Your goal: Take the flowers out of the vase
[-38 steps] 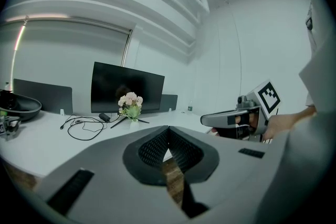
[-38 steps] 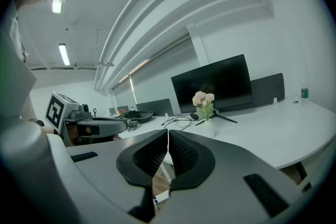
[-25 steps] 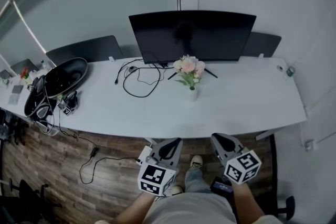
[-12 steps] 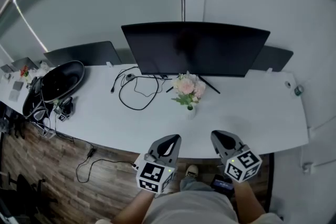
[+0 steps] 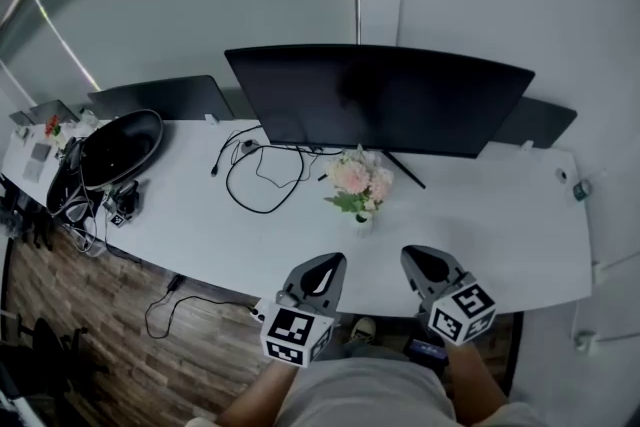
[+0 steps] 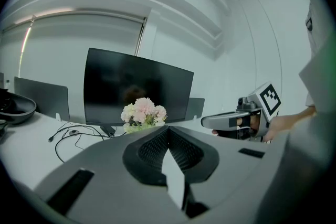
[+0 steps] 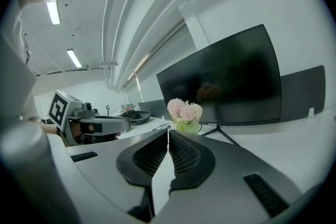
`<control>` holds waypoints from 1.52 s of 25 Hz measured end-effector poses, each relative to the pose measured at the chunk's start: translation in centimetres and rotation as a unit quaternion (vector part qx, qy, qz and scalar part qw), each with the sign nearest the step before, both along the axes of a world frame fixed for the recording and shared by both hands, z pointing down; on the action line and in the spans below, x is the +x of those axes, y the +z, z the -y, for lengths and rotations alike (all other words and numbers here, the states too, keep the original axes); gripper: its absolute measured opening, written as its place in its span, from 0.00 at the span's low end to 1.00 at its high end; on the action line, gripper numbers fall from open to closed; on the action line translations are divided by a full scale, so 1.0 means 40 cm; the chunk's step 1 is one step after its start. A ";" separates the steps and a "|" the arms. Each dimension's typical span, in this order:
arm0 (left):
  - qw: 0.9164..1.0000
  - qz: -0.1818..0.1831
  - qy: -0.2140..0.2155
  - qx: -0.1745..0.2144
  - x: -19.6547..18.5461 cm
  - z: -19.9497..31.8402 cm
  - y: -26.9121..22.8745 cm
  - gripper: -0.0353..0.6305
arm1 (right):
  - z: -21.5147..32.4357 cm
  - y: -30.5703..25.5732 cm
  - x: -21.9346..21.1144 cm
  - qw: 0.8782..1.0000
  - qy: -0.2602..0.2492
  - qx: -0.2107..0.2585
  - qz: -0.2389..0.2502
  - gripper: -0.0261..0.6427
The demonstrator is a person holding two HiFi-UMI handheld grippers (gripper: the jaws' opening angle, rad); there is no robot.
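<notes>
A bunch of pink and white flowers (image 5: 358,181) stands in a small white vase (image 5: 364,221) on the white desk (image 5: 480,235), in front of the dark monitor (image 5: 380,100). The flowers (image 6: 143,112) show ahead in the left gripper view, and the same flowers (image 7: 184,111) in the right gripper view. My left gripper (image 5: 328,266) sits near the desk's front edge, left of the vase, shut and empty. My right gripper (image 5: 419,260) is beside it to the right, also shut and empty. Both are well short of the vase.
Loose black cables (image 5: 262,177) lie left of the flowers. A black bowl-shaped object (image 5: 120,147) and small gear (image 5: 118,203) crowd the desk's left end. Dark panels (image 5: 160,97) stand behind the desk. Wooden floor (image 5: 120,355) lies below the front edge.
Both grippers and the view have moved forward towards the desk; the vase now sits closer and lower in the head view. The jaws stayed shut.
</notes>
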State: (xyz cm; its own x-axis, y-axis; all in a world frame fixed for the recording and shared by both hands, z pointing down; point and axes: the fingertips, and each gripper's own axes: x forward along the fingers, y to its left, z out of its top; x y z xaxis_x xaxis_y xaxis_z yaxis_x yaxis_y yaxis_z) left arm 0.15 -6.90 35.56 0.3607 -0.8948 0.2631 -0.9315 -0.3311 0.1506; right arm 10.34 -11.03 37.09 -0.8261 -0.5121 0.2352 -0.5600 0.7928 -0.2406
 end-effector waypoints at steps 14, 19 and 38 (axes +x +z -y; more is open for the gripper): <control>0.999 0.014 0.031 -0.007 -0.023 0.067 0.028 0.06 | 0.051 0.011 -0.031 1.000 0.012 -0.009 -0.005 0.09; 0.999 0.019 0.045 -0.017 -0.030 0.089 0.057 0.06 | 0.073 0.026 -0.044 1.000 0.017 -0.008 -0.015 0.09; 0.998 0.012 0.059 -0.032 -0.046 0.168 0.195 0.06 | 0.123 0.131 -0.117 0.999 0.011 -0.021 -0.040 0.09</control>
